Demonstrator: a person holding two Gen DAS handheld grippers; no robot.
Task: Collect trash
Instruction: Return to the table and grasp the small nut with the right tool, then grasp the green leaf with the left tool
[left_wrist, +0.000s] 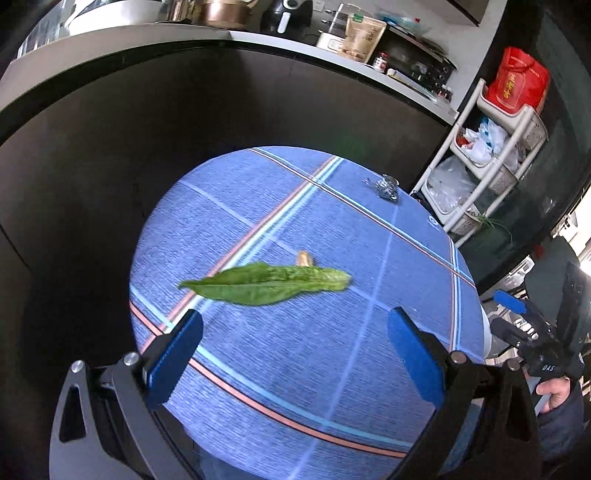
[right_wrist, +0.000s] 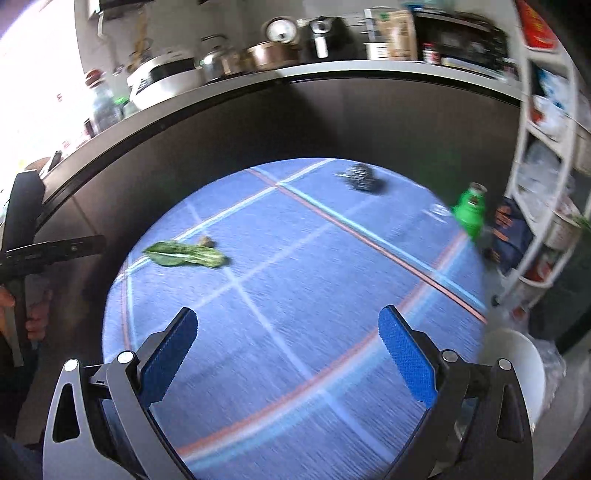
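Note:
A green leaf (left_wrist: 267, 283) lies on the round table with a blue striped cloth (left_wrist: 295, 369), just ahead of my open, empty left gripper (left_wrist: 295, 328). A small tan scrap (left_wrist: 304, 258) lies behind the leaf. A crumpled dark foil wrapper (left_wrist: 386, 187) sits at the far edge. In the right wrist view the leaf (right_wrist: 184, 254) is at the far left, the tan scrap (right_wrist: 207, 241) beside it, the wrapper (right_wrist: 360, 177) far ahead. My right gripper (right_wrist: 288, 328) is open and empty above the cloth (right_wrist: 295, 369).
A green bottle (right_wrist: 471, 212) stands at the table's right edge, a white bin (right_wrist: 517, 369) below it. A white shelf rack (left_wrist: 480, 155) stands to the right. A dark counter (left_wrist: 221, 92) curves behind the table. The other gripper (left_wrist: 535, 332) shows at the right.

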